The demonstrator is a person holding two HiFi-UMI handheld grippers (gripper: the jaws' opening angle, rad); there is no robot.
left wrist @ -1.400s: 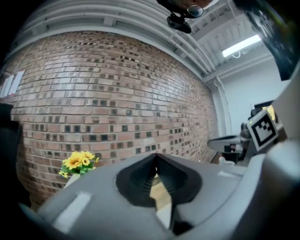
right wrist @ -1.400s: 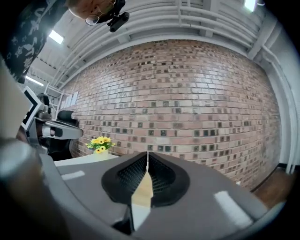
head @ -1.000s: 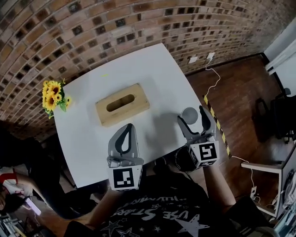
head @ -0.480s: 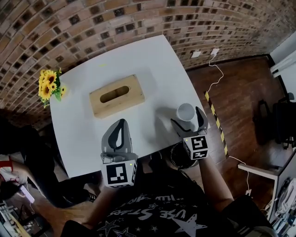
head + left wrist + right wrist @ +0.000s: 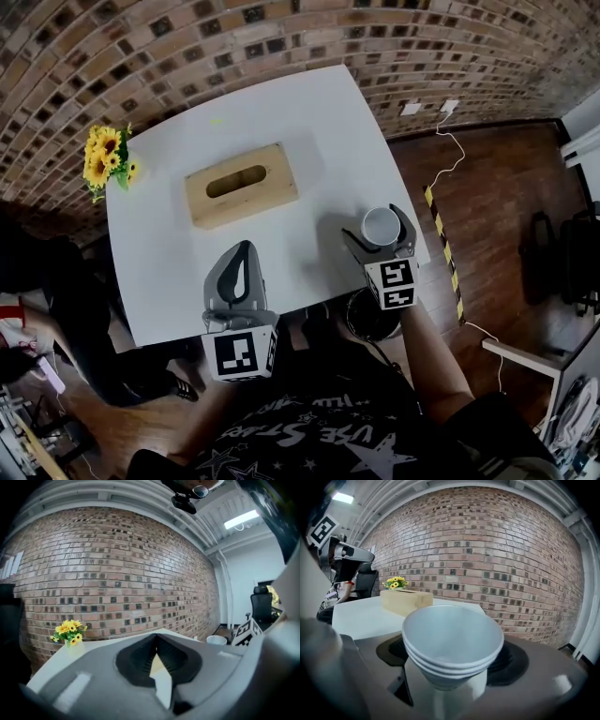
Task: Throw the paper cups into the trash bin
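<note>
Where white table (image 5: 169, 281) stands by brick wall (image 5: 281, 47), right tool (image 5: 378, 232) just widened round cups (image 5: 452, 639), left tool (image 5: 244, 253) closed

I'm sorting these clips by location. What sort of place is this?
Probably an office or studio room: a bare brick wall, a white table on wood flooring, and an office chair under a ceiling strip light.

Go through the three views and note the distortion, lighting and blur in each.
Head view: fisheye bows the brick wall into an arc, corners darken, the white table is evenly lit. Left gripper view: the ceiling light glares, the left gripper is a soft blur up close. Right gripper view: the stacked paper cups loom large and slightly soft, the wall curves.
</note>
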